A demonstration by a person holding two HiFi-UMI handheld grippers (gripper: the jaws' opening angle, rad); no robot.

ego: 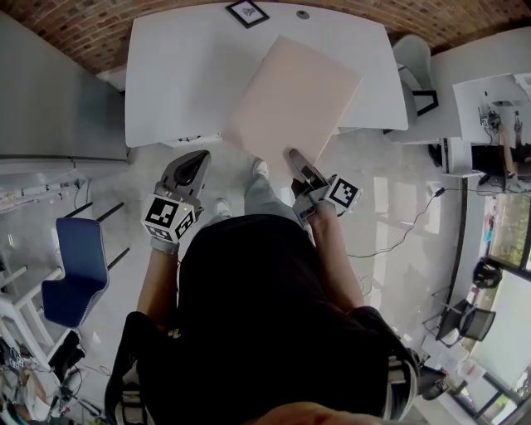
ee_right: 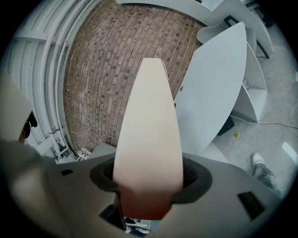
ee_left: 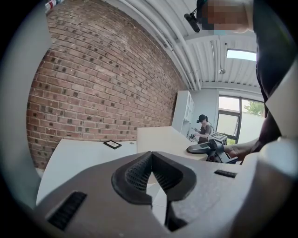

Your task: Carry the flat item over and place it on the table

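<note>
Status: the carry looks nearly complete, but the panel is not yet placed.

- Right tongs (ego: 297,159): clamped on one short end of the pale pinkish-beige flat rectangular panel (ego: 290,95). In the right gripper view the panel (ee_right: 149,121) runs straight out from between the two pads, which press on its two faces.
- Left tongs (ee_left: 150,155): closed on themselves with the tips meeting and nothing between them. In the head view they (ego: 197,159) sit to the left of the panel, apart from it, near the front edge of the table.
- Panel position: it is held out over the front part of the white rectangular tabletop (ego: 174,75), askew to its edges. The gripped end overhangs the pale floor.
- A small black-framed picture (ego: 247,12) lies at the tabletop's far edge, beyond the panel's far corner.

Left to do, by my reading: lower the panel flat, get it fully onto the tabletop, then release it and back the right tongs away.

Hard to read:
- I cannot tell whether the panel's far end already touches the tabletop. The left gripper view suggests the panel (ee_left: 160,137) sits above the surface, but the contact line is not clear.
- The lower jaw of the right tongs is hidden under the panel in the head view.
- The tabletop beneath the panel is covered.
- The panel's thickness and material are indeterminate.
</note>
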